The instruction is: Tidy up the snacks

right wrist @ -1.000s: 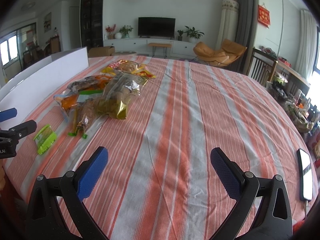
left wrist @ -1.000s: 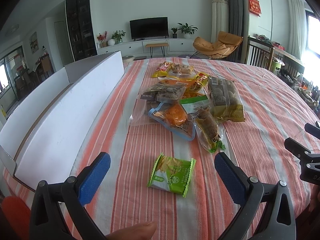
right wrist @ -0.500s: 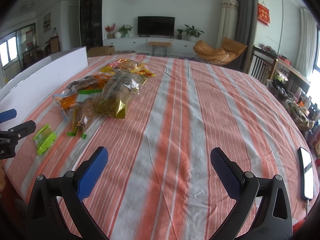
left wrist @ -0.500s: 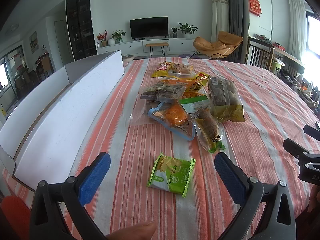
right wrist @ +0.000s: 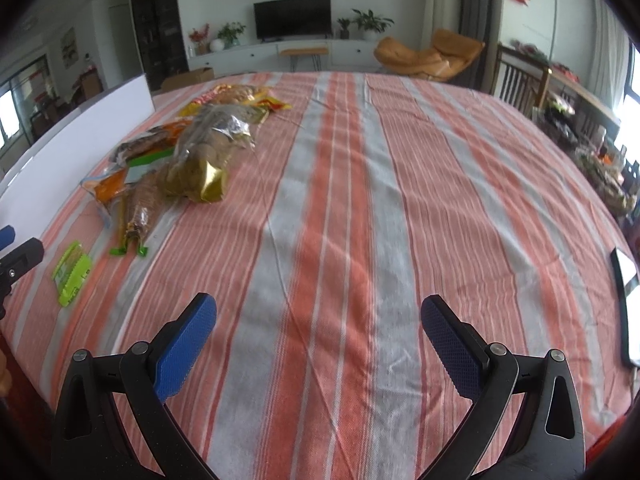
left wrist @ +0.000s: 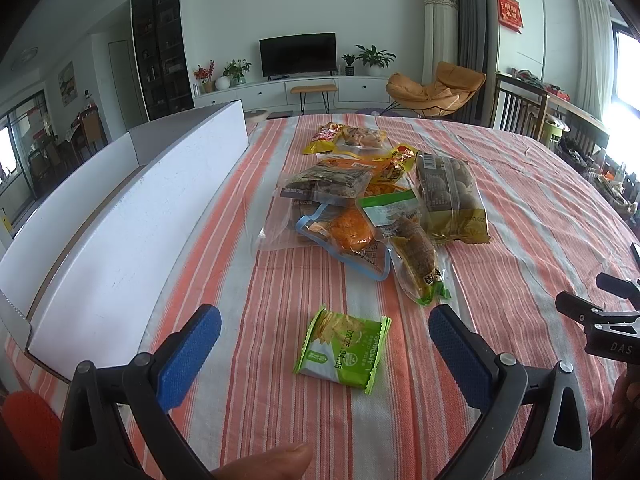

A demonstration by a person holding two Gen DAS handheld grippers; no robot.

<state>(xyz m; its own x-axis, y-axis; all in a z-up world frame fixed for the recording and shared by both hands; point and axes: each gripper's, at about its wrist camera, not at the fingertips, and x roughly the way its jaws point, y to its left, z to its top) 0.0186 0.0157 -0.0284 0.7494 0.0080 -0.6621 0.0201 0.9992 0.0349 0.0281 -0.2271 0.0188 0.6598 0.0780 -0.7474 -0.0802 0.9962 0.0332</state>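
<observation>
Lying before left gripper (left wrist: 325, 336): green packet (left wrist: 342, 349)

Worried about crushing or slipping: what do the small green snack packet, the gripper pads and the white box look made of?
The green snack packet looks like thin printed plastic film, slightly glossy, with crimped zigzag ends. The left gripper has blue pads that seem rubbery, going by their matte, finely dimpled texture. The white box appears to be matte cardboard: a brown edge shows along its wall.

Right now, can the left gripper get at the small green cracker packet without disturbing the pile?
Probably yes. The left gripper has its jaws open and the green cracker packet lies flat between them on the striped cloth, apart from the snack pile, with nothing in front of it.
</observation>
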